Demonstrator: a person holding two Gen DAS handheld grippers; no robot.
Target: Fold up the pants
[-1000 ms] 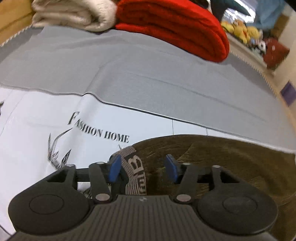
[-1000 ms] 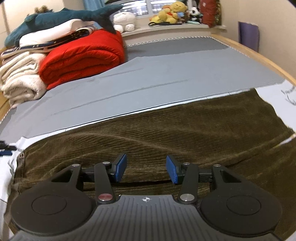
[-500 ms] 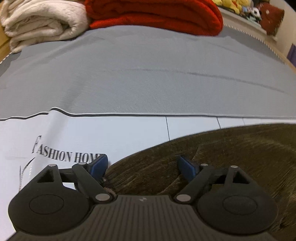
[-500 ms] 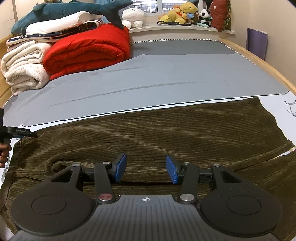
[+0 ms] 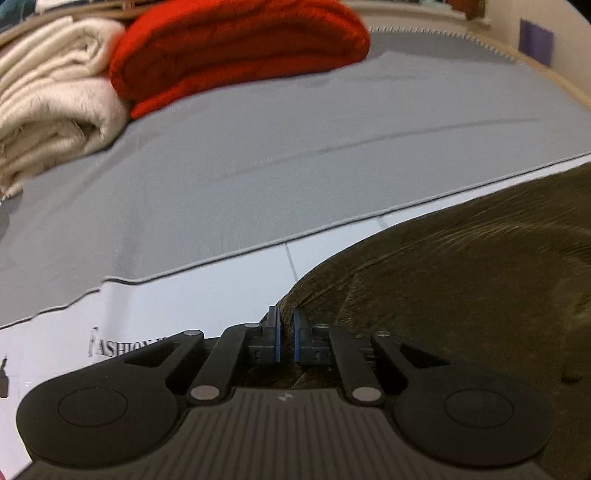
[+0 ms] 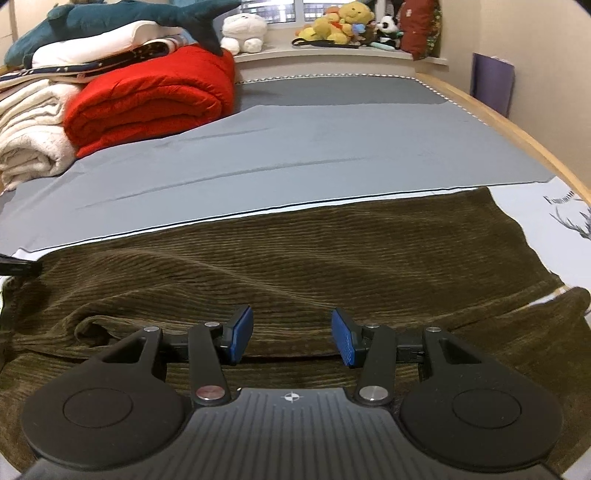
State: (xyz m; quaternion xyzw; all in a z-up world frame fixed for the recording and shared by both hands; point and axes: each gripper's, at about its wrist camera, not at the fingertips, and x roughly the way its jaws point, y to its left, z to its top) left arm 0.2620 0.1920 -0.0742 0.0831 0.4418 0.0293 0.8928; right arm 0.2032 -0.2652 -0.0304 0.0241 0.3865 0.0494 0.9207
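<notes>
Two folded blankets, cream (image 6: 29, 129) and red (image 6: 147, 103), sit upper left on the grey sheet (image 6: 295, 147). Brown corduroy pants (image 6: 295, 251) stretch across the lower frame. The left gripper (image 5: 286, 338) is clenched on their edge; the right gripper (image 6: 291, 336) hovers, fingers apart.

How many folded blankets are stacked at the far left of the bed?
2 clearly: a red blanket beside a cream blanket at the left edge. More bedding lies under the shark; its count is unclear.
</notes>
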